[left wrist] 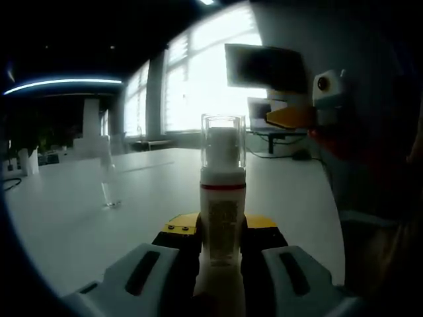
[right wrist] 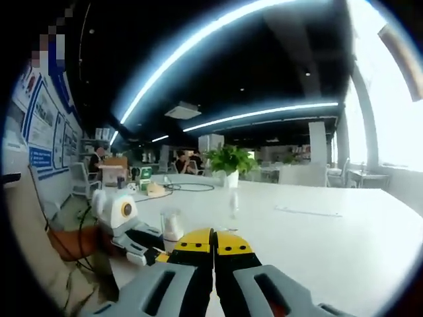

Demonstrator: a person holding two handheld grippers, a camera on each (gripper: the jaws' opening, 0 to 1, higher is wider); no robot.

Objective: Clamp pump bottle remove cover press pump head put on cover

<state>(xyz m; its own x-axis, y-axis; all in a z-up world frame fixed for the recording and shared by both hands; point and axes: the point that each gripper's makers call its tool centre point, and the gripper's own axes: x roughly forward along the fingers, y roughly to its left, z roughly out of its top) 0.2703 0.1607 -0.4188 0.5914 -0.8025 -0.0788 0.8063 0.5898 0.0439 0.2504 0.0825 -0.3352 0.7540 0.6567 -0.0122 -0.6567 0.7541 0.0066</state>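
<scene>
White pump bottle (left wrist: 223, 218), label unreadable, gripped by left fingers (left wrist: 221, 254); right fingers (right wrist: 213, 254) closed.

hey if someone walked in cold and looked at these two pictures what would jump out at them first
The white pump bottle stands dead centre in the left gripper view, clamped between that gripper's jaws, its clear cover on. In the right gripper view, the right gripper sits shut and empty over the white table, with a potted plant beyond.

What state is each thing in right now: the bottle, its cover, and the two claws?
Bottle: upright, clamped by the left gripper.
Cover: clear, on over the pump head, not yet removed.
Left gripper: shut on the bottle.
Right gripper: shut, holding nothing, above the table.
</scene>
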